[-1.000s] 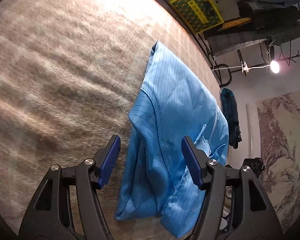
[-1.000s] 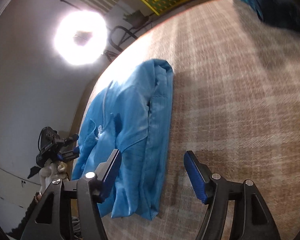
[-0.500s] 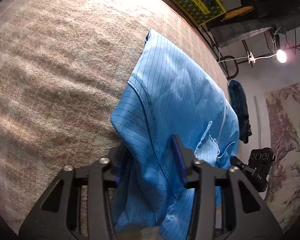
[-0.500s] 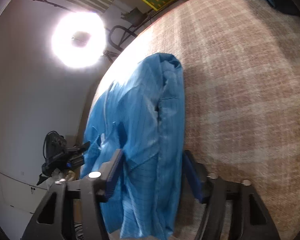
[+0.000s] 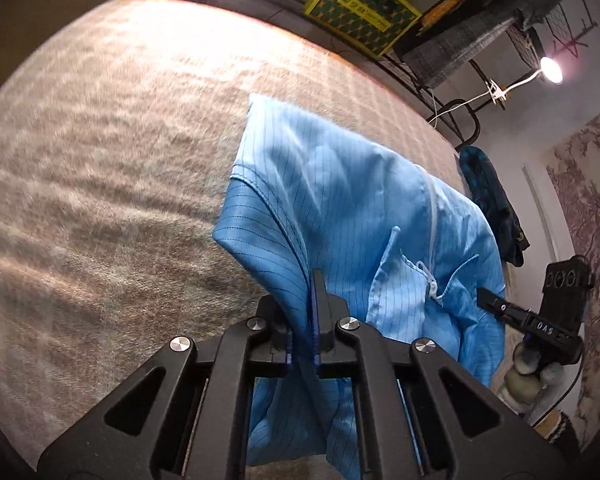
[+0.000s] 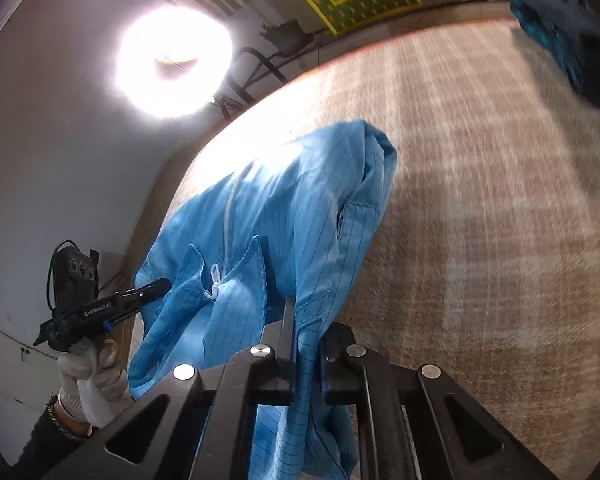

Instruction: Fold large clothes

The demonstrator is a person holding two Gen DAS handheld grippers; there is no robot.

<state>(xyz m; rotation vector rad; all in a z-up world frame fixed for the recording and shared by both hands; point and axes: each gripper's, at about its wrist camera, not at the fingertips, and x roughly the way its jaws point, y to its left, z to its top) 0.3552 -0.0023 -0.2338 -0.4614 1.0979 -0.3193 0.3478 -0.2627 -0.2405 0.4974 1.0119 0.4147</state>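
A light blue pinstriped garment (image 5: 340, 200) with a white zip lies partly lifted off a tan woven surface (image 5: 100, 160). In the left wrist view my left gripper (image 5: 306, 300) has its jaws closing, pads pressed on a fold at the garment's near left edge. My right gripper (image 5: 488, 298) grips the cloth at the right. In the right wrist view my right gripper (image 6: 306, 336) has its jaws closing on the near right edge of the garment (image 6: 300, 208). A gloved hand (image 6: 88, 376) carries the left gripper (image 6: 160, 284) at the left. The near hem hangs below both grippers.
A yellow-green box (image 5: 360, 4) and a rack of dark folded clothes (image 5: 480, 32) stand beyond the far edge. A dark teal garment (image 5: 488, 200) hangs at the right edge. A bright lamp (image 6: 172, 60) glares at the upper left.
Both grippers went from open, straddling the garment's near edges, to shut on the cloth. The near end of the garment has risen off the surface with them.
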